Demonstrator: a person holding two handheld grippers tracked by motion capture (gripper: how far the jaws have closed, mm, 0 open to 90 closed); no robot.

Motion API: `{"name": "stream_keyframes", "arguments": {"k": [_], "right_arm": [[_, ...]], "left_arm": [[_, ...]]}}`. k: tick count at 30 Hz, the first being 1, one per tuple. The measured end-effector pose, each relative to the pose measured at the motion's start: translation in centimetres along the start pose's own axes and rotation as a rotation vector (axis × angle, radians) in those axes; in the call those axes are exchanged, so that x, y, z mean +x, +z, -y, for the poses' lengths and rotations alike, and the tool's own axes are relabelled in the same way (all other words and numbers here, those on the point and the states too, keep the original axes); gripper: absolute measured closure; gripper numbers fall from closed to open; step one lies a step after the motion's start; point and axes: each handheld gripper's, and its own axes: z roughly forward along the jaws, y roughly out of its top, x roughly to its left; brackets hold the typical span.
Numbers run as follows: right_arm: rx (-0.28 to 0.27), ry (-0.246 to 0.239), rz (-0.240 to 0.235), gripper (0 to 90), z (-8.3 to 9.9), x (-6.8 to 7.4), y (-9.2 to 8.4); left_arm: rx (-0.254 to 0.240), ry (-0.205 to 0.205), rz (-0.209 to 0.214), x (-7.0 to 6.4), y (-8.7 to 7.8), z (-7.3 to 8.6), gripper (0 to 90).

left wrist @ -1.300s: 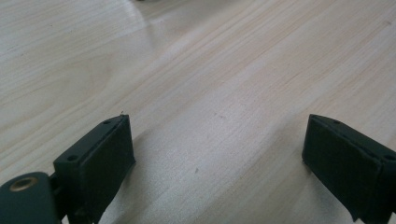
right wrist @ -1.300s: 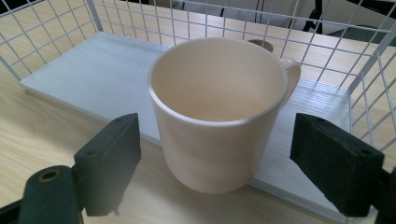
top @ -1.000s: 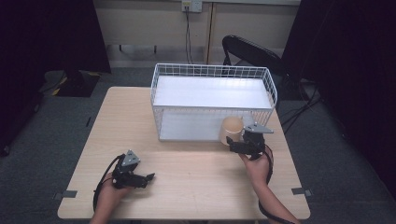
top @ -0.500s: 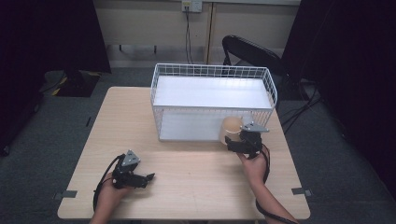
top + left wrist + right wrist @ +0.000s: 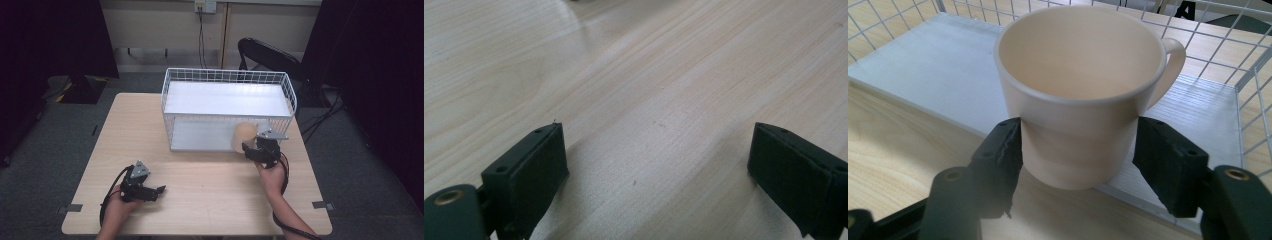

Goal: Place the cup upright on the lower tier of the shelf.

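Cream mug (image 5: 1083, 95) clamped in your right gripper (image 5: 258, 148) at wire basket's (image 5: 227, 77) lower shelf front, not yet set inside; left gripper (image 5: 145, 189) idle w/ jaws apart on worktop (image 5: 210, 195).

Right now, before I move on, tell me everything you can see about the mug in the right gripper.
The mug is plain cream, smooth like ceramic or plastic, with a rolled rim and one loop handle on the side facing away. It is empty and upright. The right gripper clamps its lower body, one black jaw on each side. It sits at the open front of the white wire basket, over the front edge of the pale lower shelf; whether its base touches the shelf is unclear.
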Motion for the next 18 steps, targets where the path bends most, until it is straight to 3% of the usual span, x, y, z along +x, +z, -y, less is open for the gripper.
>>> {"name": "stream_keyframes", "arguments": {"k": [18], "right_arm": [[-0.007, 0.003, -0.018, 52.8, -0.7, 0.18, 0.41]], "left_arm": [[0.0, 0.001, 0.0, 0.0, 0.0, 0.0, 8.6]]}}
